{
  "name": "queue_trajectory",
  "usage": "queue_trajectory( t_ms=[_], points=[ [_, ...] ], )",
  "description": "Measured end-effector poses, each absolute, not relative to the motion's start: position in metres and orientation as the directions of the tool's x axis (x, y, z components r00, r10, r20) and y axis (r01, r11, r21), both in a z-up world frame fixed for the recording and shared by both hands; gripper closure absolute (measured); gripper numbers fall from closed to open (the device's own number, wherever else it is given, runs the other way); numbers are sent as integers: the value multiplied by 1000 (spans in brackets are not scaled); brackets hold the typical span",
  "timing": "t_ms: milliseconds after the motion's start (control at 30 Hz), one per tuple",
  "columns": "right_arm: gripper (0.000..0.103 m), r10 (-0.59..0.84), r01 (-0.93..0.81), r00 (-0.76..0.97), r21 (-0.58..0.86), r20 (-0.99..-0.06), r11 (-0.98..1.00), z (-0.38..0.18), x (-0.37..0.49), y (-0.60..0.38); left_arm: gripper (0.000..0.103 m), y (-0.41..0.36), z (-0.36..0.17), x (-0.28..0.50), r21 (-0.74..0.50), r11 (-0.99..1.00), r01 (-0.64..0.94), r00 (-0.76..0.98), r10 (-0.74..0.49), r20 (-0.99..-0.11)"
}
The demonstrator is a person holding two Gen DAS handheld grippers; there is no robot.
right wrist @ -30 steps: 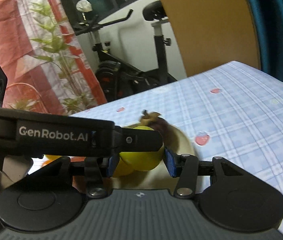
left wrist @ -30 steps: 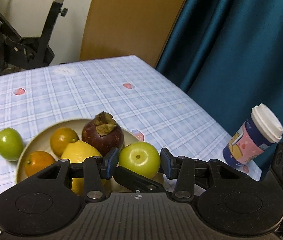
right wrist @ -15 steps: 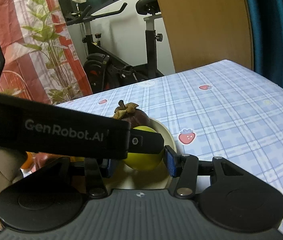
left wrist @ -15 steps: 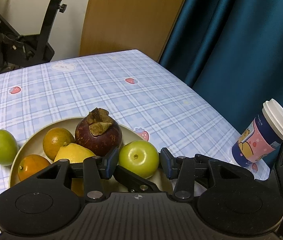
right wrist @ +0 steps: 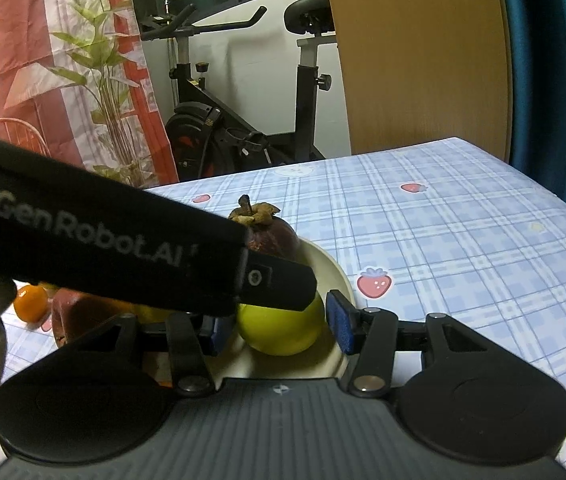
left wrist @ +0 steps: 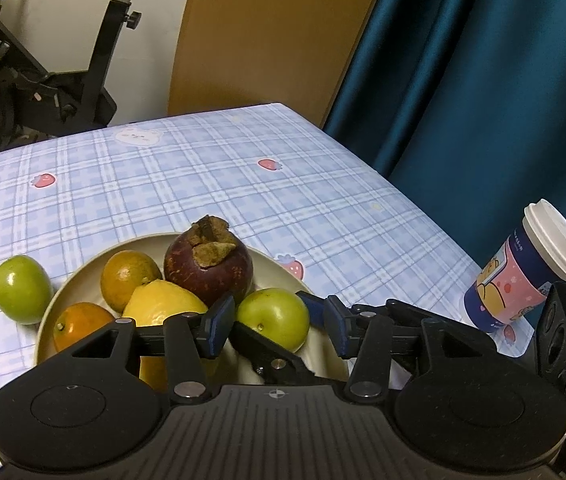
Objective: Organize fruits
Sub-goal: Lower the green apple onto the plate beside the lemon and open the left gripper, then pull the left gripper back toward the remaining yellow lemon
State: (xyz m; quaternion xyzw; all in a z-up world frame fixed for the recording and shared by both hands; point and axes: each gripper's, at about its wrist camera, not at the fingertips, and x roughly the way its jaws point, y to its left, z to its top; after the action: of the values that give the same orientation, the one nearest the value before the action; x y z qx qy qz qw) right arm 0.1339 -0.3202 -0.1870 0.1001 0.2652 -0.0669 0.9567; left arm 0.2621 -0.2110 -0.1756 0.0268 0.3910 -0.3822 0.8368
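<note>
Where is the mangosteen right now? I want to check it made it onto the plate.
In the left wrist view the mangosteen sits at the back of the plate, between an orange on its left and a green fruit in front.

A lidded paper cup (left wrist: 523,276) stands off to the gripper's right, near the edge of the checked tablecloth (left wrist: 203,184). Teal curtain (left wrist: 483,80) hangs behind it. Straight ahead, past the far edge, a wooden board (right wrist: 419,56) leans, an exercise bike (right wrist: 243,120) left of it, then a leafy plant (right wrist: 103,80).
</note>
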Motion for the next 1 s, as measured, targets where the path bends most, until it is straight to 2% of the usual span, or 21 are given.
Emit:
queue_trajectory(
  t_ms=[200,267,500,733,1000],
  points=[
    [46,-92,182,877,150,-472,972,-183,125,-317,50,-199,-169,257,-276,706,652,407,-634,-658],
    [43,-85,171,888,153,-452,973,-181,122,-315,47,-194,-165,255,-285,706,648,411,-639,-650],
    [40,-50,112,916,133,-397,985,-174,114,-298,46,-164,-155,244,-313,752,580,467,-622,-628],
    [40,-12,57,918,100,-396,993,-173,114,-284,46,-124,-150,235,-328,804,497,544,-583,-603],
    [40,19,16,917,85,-399,996,-174,112,-273,46,-70,-147,222,-291,868,402,639,-493,-590]
  ],
)
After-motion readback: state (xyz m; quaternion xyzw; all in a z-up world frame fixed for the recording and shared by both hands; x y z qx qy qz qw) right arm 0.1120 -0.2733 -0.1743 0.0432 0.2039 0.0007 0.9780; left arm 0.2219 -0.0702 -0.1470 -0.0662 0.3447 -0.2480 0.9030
